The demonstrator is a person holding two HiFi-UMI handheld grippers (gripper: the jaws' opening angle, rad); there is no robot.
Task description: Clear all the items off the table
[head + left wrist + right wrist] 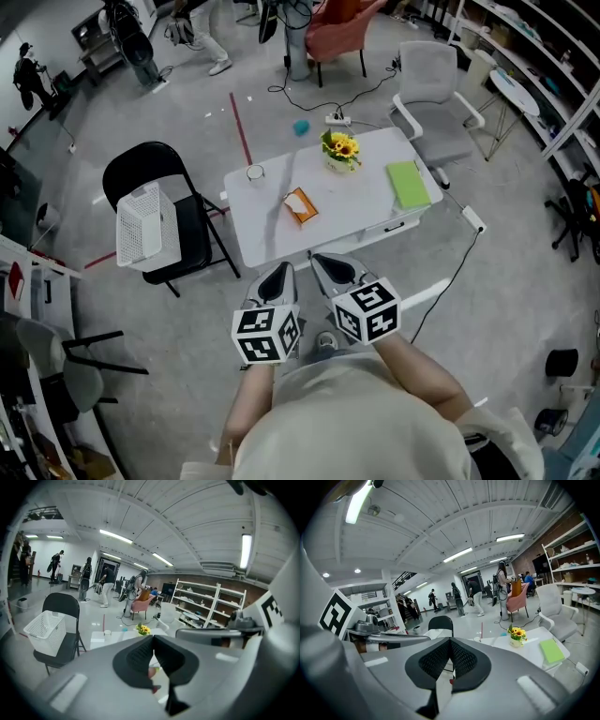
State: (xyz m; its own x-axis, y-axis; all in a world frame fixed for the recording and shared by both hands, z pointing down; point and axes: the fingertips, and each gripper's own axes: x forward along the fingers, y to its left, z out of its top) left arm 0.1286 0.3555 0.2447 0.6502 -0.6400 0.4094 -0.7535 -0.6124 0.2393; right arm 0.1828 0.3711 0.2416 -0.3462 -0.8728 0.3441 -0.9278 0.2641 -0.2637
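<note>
Items lie spread across the white table [361, 208]: a small cup [255, 172] near the far left corner, an orange packet [300, 206] close to the middle, a pot of sunflowers [340, 149] at the far edge, and a green pad [408, 185] at the right end. All four sit well apart from one another, and none is touched.

Seen from the head view, the person stands just short of the table's near edge, holding both tools side by side and pointing them toward it. The left gripper [277, 279] has its jaws pressed together with nothing between them. The right gripper [335, 270] is likewise closed and empty, its dark ribbed pads meeting at the tips. Each carries its marker cube just in front of the person's forearms.

To the left of the table stands a black folding chair [141, 169] with a white slatted basket [145, 225] resting on its seat. A grey office chair [431, 103] sits beyond the table's far right corner, and a pink chair [337, 33] farther back. A red line [241, 127] runs along the grey floor behind the table, near a white power strip [337, 119].
</note>
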